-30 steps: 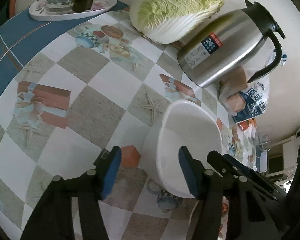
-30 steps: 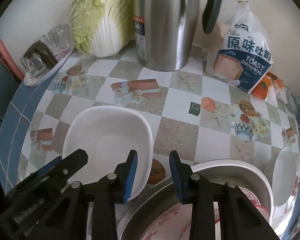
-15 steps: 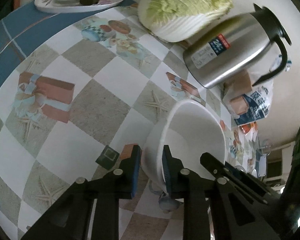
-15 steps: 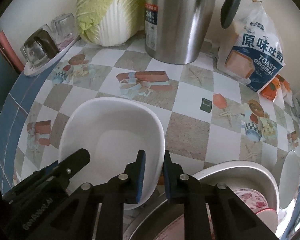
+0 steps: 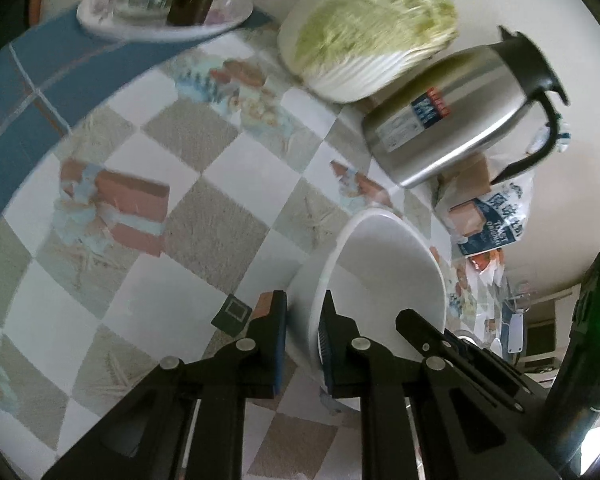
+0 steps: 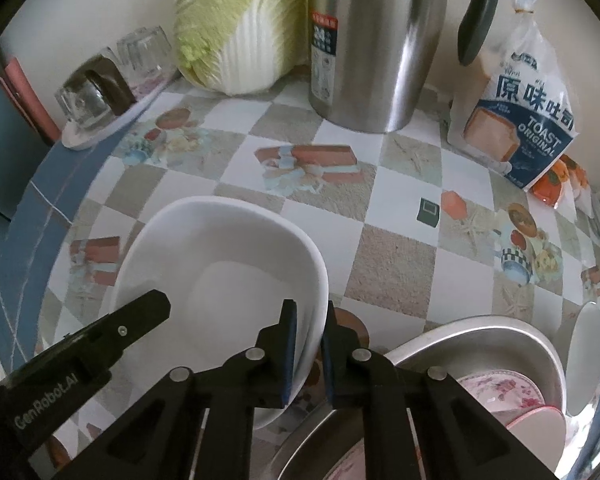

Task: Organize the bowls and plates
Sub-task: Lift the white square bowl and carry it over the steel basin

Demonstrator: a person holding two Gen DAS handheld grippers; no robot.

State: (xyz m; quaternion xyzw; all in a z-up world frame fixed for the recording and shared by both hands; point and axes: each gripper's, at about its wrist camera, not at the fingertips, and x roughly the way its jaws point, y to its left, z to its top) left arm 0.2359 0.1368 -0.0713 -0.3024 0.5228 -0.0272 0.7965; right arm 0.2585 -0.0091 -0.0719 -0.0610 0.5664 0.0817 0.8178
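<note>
The left gripper is closing its blue-padded jaws on the near rim of the square-ish white ceramic bowl, while the right gripper pinches the bowl's opposite rim, one pad inside and one outside. The bowl sits over the checkered, picture-printed tablecloth, beside a round metal basin holding a floral plate. Farther back stand a steel thermos jug, a napa cabbage and a toast bag.

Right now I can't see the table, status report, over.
Left gripper closing on white bowl rim, right gripper clamped on opposite rim. Bowl on tablecloth. Metal basin with floral plates close beside right gripper.
</note>
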